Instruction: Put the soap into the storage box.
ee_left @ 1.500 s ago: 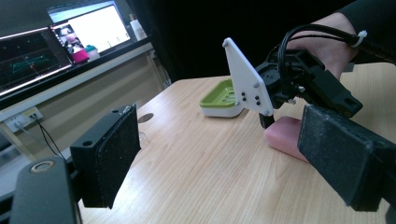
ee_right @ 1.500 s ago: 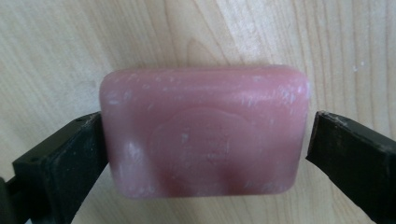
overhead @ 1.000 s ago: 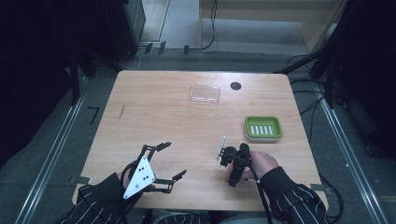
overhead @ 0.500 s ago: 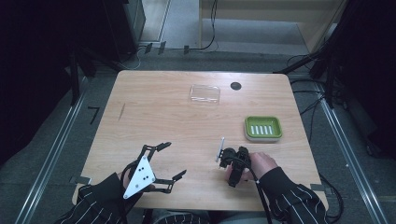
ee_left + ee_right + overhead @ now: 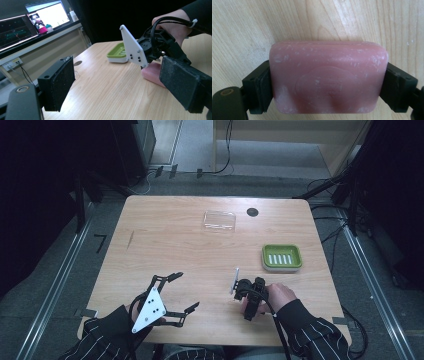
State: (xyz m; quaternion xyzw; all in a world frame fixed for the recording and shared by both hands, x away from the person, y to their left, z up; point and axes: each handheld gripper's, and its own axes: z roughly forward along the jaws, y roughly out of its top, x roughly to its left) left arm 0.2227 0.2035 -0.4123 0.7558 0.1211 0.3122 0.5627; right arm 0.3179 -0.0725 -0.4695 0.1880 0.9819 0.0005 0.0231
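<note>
Soap bar pink, rounded, scuffed white; right gripper jaws clamp its ends. Left gripper jaws wide apart, empty.

Lab setting, monitors on bench, floor cables, metal rails

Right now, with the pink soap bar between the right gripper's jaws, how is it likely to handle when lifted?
The soap bar looks rigid, so it should lift without sagging. Its rounded, smooth sides may slip against the right gripper pads. Flat and blocky, it is unlikely to roll.
</note>
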